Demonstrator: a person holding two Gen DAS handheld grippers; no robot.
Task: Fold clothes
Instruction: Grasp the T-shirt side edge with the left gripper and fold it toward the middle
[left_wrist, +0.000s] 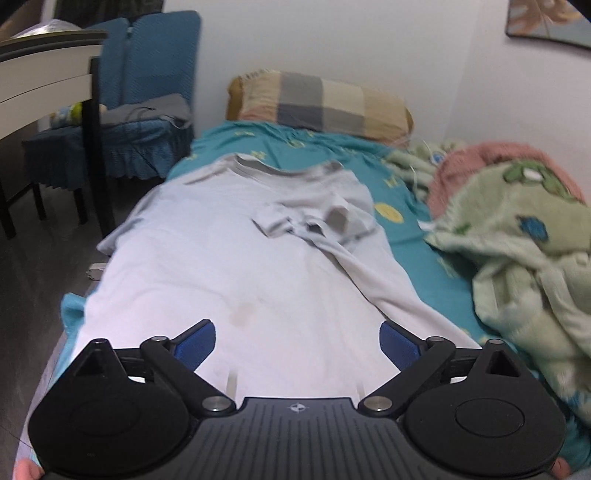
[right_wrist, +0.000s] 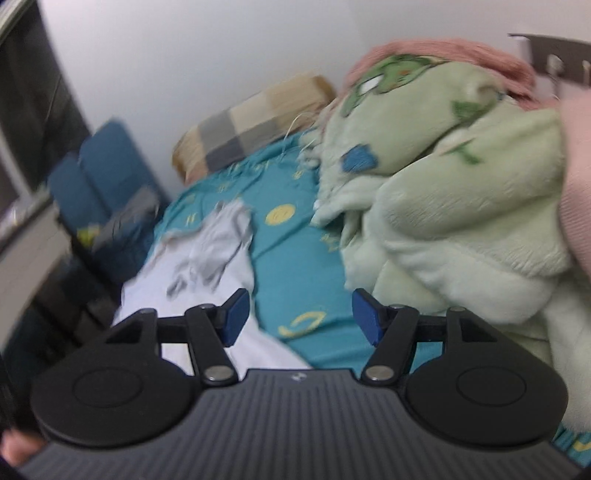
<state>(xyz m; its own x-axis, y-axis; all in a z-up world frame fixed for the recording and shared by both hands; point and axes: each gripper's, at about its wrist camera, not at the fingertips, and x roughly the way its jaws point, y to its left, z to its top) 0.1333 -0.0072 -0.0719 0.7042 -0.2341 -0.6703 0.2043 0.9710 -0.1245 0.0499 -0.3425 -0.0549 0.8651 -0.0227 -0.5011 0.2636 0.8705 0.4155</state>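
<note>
A pale grey-white T-shirt (left_wrist: 229, 258) of soft thin cloth is lying flat along the bed, with its ribbed collar (left_wrist: 255, 168) pointing toward the pillow and its lower part reaching to the near end. One sleeve (left_wrist: 314, 221) is lying folded over the chest in a small crumpled bunch, and the side under it is making a long slanted fold; the other side is hanging a little over the bed edge. The left gripper (left_wrist: 297, 341) is hovering above the lower part of the shirt with its blue-padded fingers (left_wrist: 195, 347) standing wide apart, released, and nothing is between them. The right gripper (right_wrist: 299, 317) is also standing released, its blue pads (right_wrist: 364, 317) apart over the teal bedsheet (right_wrist: 295, 258), which is smooth cotton with yellow printed shapes; it is grasping nothing. In the right wrist view the shirt is lying to the left of the gripper, and this view is blurred. A thick fluffy green blanket (right_wrist: 443, 221) with cartoon patches is lying heaped along the wall side, together with some pink knitted cloth (left_wrist: 476, 162). A checked pillow (left_wrist: 317, 103) in beige and grey is resting at the head. Blue covered chairs (left_wrist: 147, 92) are standing beside the bed.
</note>
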